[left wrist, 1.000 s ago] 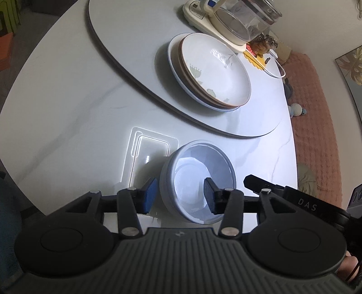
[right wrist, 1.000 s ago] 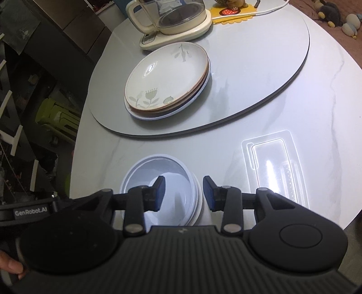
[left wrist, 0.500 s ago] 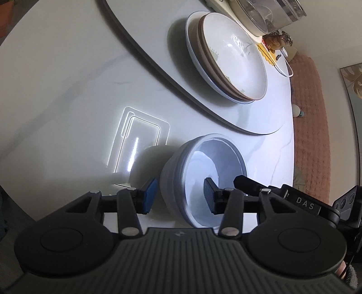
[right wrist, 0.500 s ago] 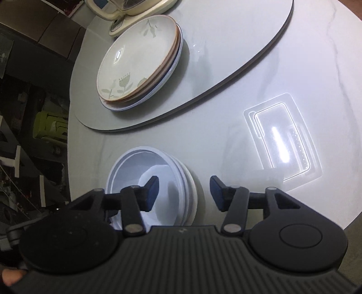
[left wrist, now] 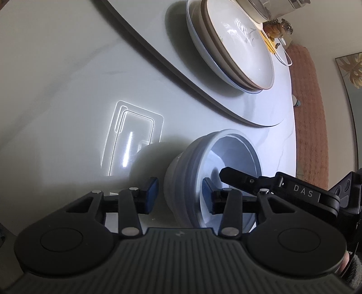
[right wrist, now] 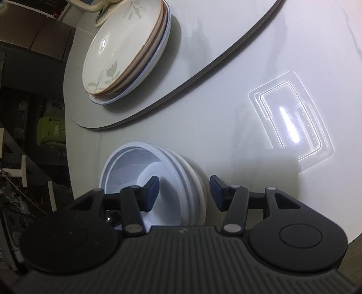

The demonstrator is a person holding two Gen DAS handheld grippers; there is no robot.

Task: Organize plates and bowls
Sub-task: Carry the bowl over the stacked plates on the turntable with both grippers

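Observation:
A stack of white bowls (left wrist: 185, 171) (right wrist: 181, 171) rests on the white table near its front edge. My left gripper (left wrist: 179, 192) straddles the stack's near wall, one pad outside and one inside; its jaws are closing, with a gap still showing beside the outer pad. My right gripper (right wrist: 184, 187) straddles the opposite wall the same way, its jaws closing slightly and not touching. The right gripper's finger (left wrist: 237, 178) reaches into the bowl in the left wrist view. A stack of flower-patterned plates (left wrist: 237, 45) (right wrist: 117, 56) sits on the grey turntable (left wrist: 158, 52) (right wrist: 203, 45).
A clear plastic tray (left wrist: 133, 138) (right wrist: 291, 122) lies flat on the table (left wrist: 56, 90) beside the bowls. A kettle (left wrist: 271, 6) (right wrist: 90, 4) stands behind the plates. The table edge runs just below both grippers; dark clutter lies off the table's far side in the right wrist view.
Both grippers have sunk toward the bowl stack, which now looks larger. The right jaws have spread wider than a second ago. The left jaws have narrowed a little.

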